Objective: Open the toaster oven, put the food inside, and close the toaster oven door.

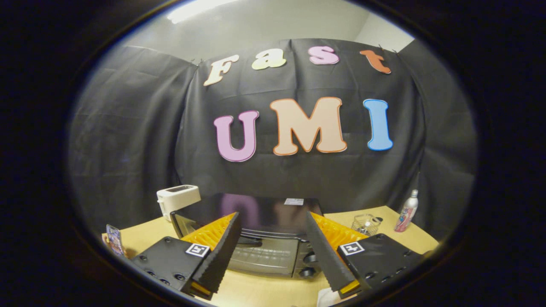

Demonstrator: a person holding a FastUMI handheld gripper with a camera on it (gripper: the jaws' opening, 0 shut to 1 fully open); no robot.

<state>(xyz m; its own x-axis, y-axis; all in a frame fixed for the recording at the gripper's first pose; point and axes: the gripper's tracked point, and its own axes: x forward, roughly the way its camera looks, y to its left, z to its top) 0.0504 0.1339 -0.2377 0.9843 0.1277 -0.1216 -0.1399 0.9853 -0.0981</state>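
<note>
A black toaster oven (260, 213) stands on the wooden table (145, 236), just ahead of and below my fingers. Its glass door (262, 256) is shut, with the handle bar running along the door's top. Two control knobs (309, 264) sit to the right of the door. My gripper (273, 221) hovers above the oven's front, open, with nothing between the fingers. A bit of something white (326, 298) shows on the table under the right finger; I cannot tell what it is.
A white pop-up toaster (177, 198) stands behind the oven's left corner. A clear glass container (366, 224) and a spray bottle (407, 212) stand on the table to the right. A small colourful packet (114, 240) leans at the table's left edge.
</note>
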